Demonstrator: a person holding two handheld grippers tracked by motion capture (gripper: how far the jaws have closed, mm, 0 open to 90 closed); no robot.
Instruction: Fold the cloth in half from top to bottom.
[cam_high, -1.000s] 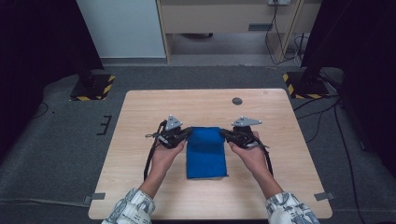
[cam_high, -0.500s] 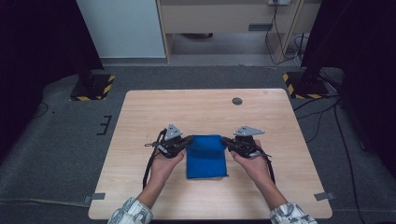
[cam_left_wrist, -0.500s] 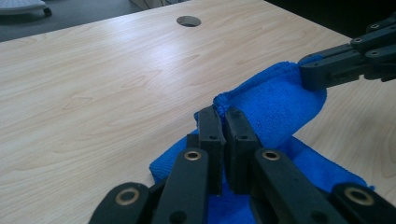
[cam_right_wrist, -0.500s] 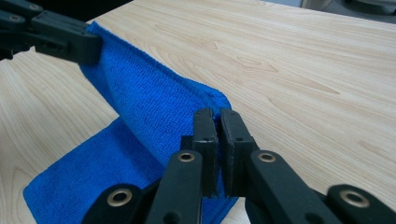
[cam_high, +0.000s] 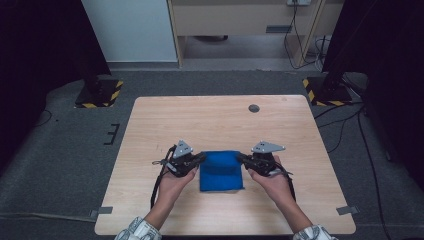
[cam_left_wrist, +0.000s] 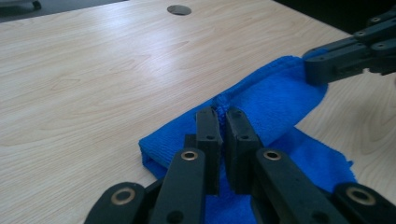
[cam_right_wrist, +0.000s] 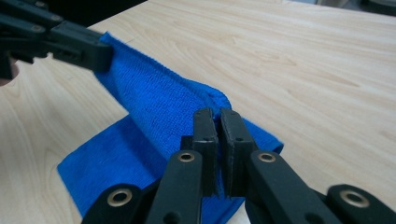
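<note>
While you've got the blue cloth folded mid-tabletop, your left claw and right claw each pinch its far corners, jaws closed tight.

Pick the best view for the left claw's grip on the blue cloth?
Left gripper view: the left claw pinches the blue cloth at its folded edge. The high view shows it small; the right gripper view shows it at the far corner.

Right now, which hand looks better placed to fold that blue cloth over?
Neither clearly: the left tool and right tool each pinch a far corner of the blue cloth, lifted off the table. The fold probably needs both together.
</note>
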